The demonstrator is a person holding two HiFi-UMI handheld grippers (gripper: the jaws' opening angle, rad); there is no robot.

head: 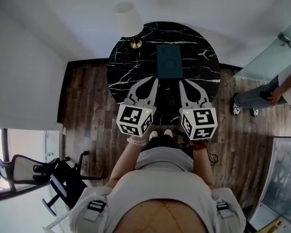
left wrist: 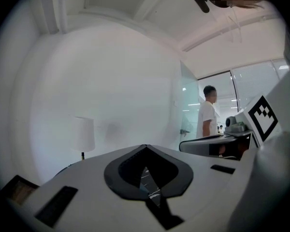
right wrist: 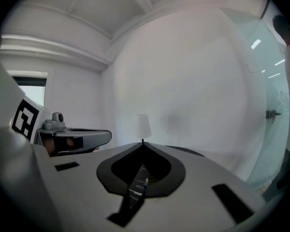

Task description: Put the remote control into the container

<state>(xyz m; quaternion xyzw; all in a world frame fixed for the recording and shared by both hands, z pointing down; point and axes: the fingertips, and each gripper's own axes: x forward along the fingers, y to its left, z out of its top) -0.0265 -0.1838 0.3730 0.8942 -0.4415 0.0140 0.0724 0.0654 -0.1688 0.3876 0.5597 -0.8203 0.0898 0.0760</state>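
A black remote control (head: 170, 97) lies on the round black marble table (head: 131, 67), near its front edge, between my two grippers. Beyond it at mid-table sits the dark teal rectangular container (head: 170, 60). My left gripper (head: 154, 80) (left wrist: 145, 147) hangs just left of the remote with its jaws together and nothing between them. My right gripper (head: 181, 81) (right wrist: 142, 144) hangs just right of the remote, likewise shut and empty. Neither touches the remote. The two gripper views look level across the table, and the remote does not show in them.
A white-shaded lamp (head: 127, 18) (left wrist: 82, 134) (right wrist: 142, 125) stands at the table's far left edge. A person (head: 262, 96) (left wrist: 208, 115) stands to the right by a glass wall. An office chair (head: 34, 171) is at the lower left on the wood floor.
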